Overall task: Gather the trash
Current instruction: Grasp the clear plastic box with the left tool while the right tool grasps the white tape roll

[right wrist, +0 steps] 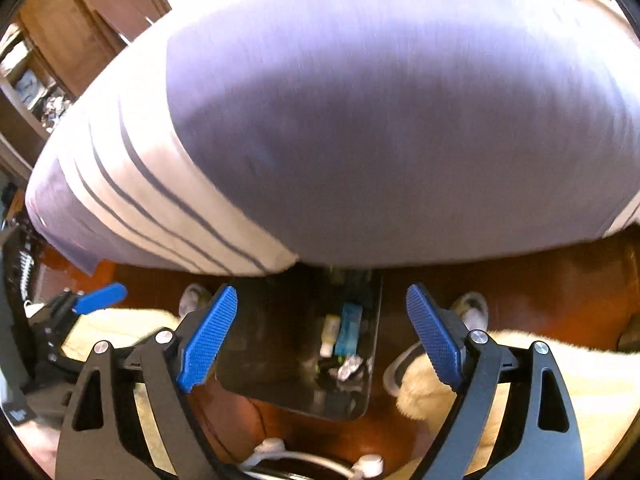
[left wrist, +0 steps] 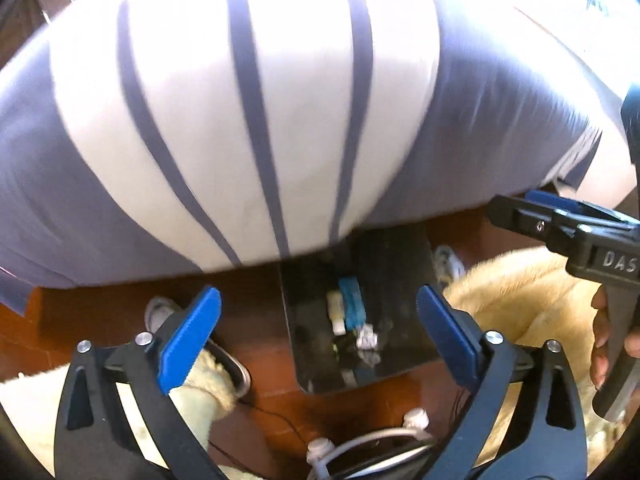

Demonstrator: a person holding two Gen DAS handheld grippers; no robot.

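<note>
A black bin [left wrist: 400, 264] stands on the red-brown floor below the bed edge. Inside lie a blue wrapper [left wrist: 353, 302], a small white tube [left wrist: 336, 312] and crumpled foil [left wrist: 367, 338]. My left gripper [left wrist: 318, 338] is open and empty above the bin. My right gripper [right wrist: 322, 334] is open and empty, also above the bin [right wrist: 280, 340], with the wrapper [right wrist: 349, 330], tube [right wrist: 330, 334] and foil [right wrist: 350, 368] seen between its fingers. The right gripper also shows at the right edge of the left wrist view [left wrist: 516, 210].
A bed with a purple-and-white striped cover [left wrist: 260, 120] fills the upper half of both views [right wrist: 360, 140]. The person's cream fuzzy trouser legs [left wrist: 532, 300] and grey shoes [left wrist: 158, 312] flank the bin. A wooden cabinet [right wrist: 80, 32] stands far left.
</note>
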